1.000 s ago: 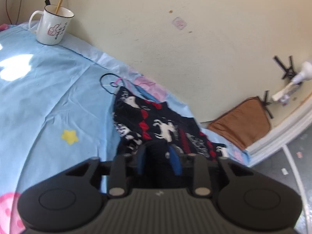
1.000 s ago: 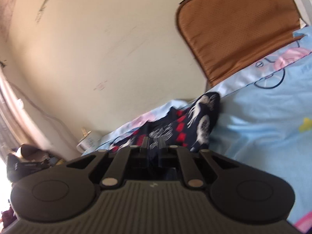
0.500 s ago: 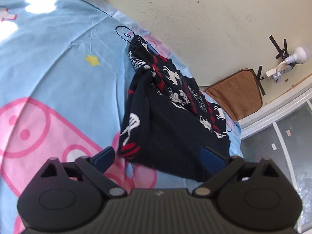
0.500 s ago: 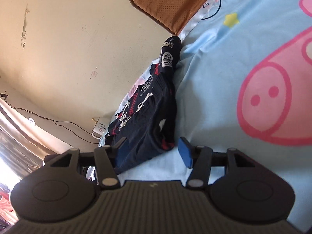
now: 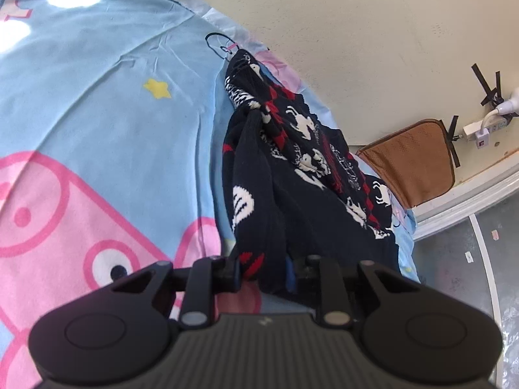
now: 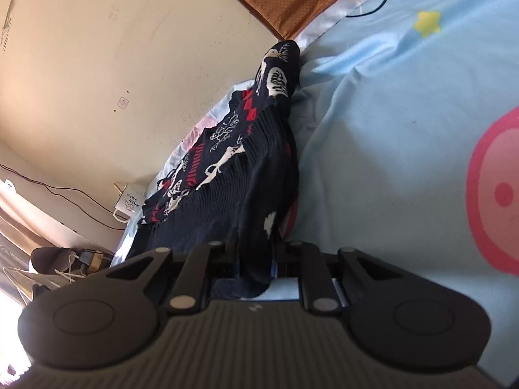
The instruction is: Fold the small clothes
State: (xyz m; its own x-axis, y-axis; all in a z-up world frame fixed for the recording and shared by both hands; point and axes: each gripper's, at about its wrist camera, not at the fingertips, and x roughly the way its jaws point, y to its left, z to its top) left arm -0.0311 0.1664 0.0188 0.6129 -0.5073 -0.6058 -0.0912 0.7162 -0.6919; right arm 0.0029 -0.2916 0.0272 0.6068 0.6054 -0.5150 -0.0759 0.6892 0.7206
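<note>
The left gripper [image 5: 264,270] is clamped on the near edge of the dark patterned sweater [image 5: 301,175], and the right gripper [image 6: 256,264] pinches another bunched part of the same sweater [image 6: 233,175]. The garment runs away from both grippers in a rumpled ridge across the blue cartoon bedsheet [image 5: 107,103], toward the cream wall [image 5: 373,42]. Beyond the sweater's far end, a brown mat [image 5: 408,162] leans against that wall.

Black ribbed tool [image 5: 264,270], silver pins, blue pads
</note>
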